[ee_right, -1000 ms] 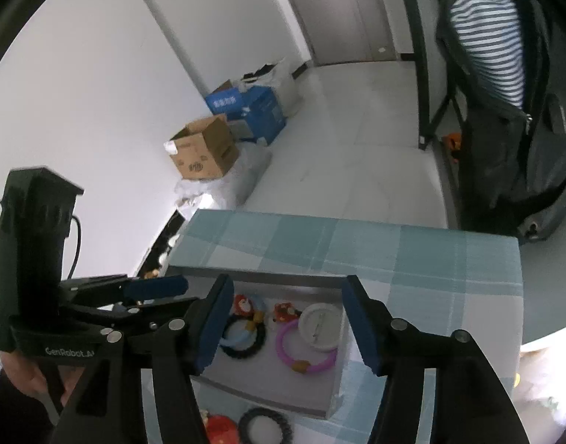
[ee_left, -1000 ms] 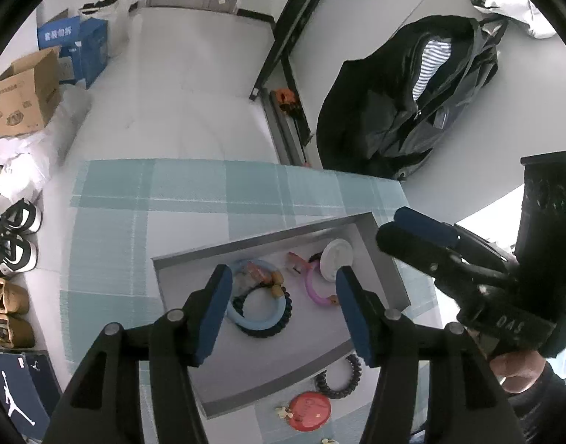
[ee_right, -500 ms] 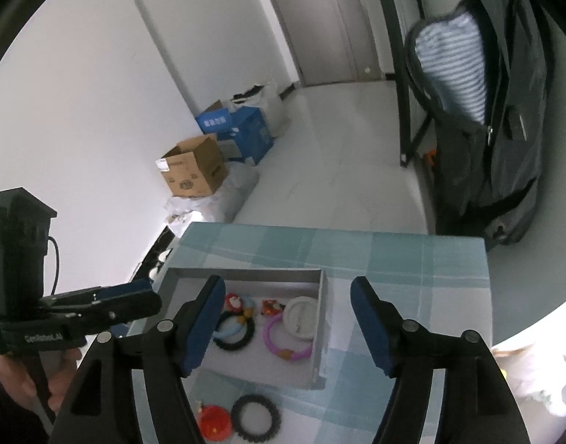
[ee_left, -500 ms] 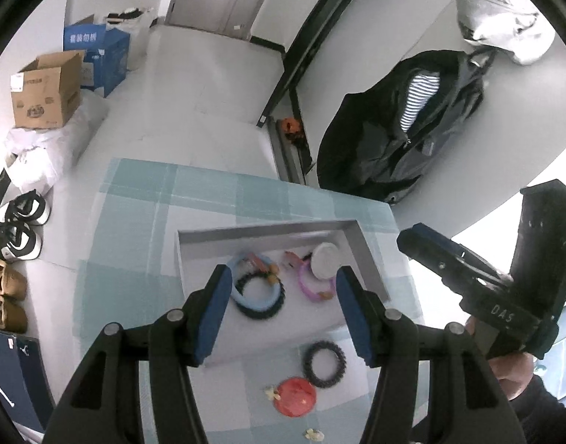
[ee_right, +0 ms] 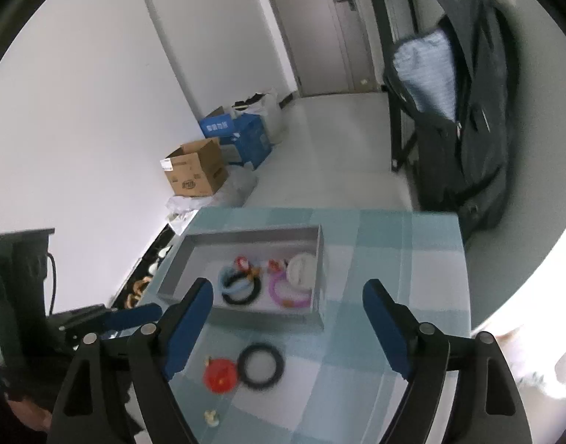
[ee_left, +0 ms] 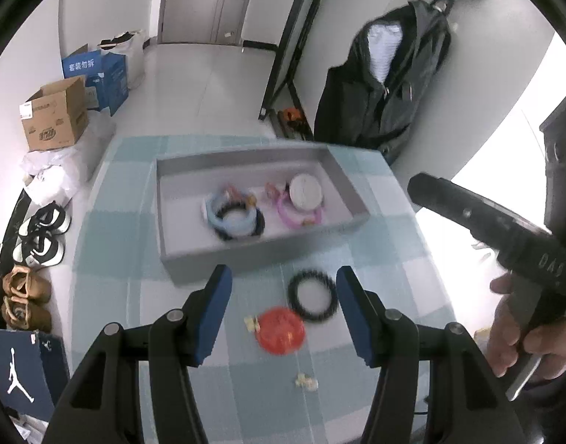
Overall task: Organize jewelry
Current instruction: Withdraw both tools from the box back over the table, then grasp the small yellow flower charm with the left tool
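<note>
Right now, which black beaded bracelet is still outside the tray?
The black bracelet lying on the checked cloth beside the red disc; the other black one is in the grey tray, under a light-blue ring.

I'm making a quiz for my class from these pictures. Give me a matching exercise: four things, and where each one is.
Things:
1. red disc
2. pink ring
3. cardboard box
4. dark jacket

Places:
A. inside the grey tray
B. on the floor by the wall
C. on the checked cloth, outside the tray
D. hanging on a rack

Pairs: 1-C, 2-A, 3-B, 4-D
</note>
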### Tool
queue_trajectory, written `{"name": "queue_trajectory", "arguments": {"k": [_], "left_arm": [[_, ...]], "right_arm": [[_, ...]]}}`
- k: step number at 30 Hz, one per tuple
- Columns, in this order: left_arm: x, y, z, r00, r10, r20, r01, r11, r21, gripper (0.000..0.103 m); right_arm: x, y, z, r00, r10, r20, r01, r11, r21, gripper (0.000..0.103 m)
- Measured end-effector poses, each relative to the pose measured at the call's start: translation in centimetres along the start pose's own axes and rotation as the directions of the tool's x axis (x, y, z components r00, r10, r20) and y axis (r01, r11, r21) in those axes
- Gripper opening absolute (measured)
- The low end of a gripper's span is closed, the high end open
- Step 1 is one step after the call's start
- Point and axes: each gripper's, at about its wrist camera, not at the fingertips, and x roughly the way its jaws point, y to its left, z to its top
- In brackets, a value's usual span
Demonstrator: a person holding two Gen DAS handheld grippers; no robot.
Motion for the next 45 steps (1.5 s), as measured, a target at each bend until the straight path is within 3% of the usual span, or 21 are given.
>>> {"name": "queue_trajectory", "arguments": {"k": [8, 20, 27, 32, 43, 44, 45], "left_arm": [[0.7, -1.5, -2.8, 0.997, 0.063, -0.041, -0.062, 0.998, 0.019, 0.053], [0.9, -1.8, -5.1, 0.993, 0.078, -0.083, -0.074, 0.996, 0.047, 0.054], [1.9, -2.0, -5.9, 0.989, 0.077, -0.127, -0.069, 0.995, 0.069, 0.055], [3.0, -2.5, -6.7, 0.975, 0.084, -0.206, -0.064, 0.993, 0.103, 0.055], [3.8, -3.3, -6.2, 0.973, 0.104, -0.205, -0.073, 0.986, 0.152, 0.054], [3.8, -3.5, -6.1, 0.974, 0.101, -0.204, -0.069, 0.985, 0.159, 0.048], [3.8, -3.6, -6.4, 0.974, 0.100, -0.203, -0.066, 0.984, 0.166, 0.035]], "right_arm": [[-1.4, -0.8, -3.1, 1.000, -0.011, -0.023, 0.012, 0.999, 0.033, 0.087], [-1.1, -1.5, -6.4, 0.996, -0.028, -0.090, 0.035, 0.996, 0.080, 0.090], [-1.1, -1.3, -7.0, 0.994, -0.056, -0.093, 0.064, 0.995, 0.083, 0.095], [-1.2, -1.4, -7.1, 0.994, -0.068, -0.085, 0.075, 0.994, 0.079, 0.097], [-1.4, -1.0, -7.0, 0.992, -0.092, -0.082, 0.097, 0.994, 0.057, 0.098], [-1.4, -1.1, -7.0, 0.992, -0.100, -0.083, 0.105, 0.993, 0.056, 0.098], [-1.4, -1.1, -7.0, 0.991, -0.102, -0.084, 0.106, 0.993, 0.056, 0.098]]}}
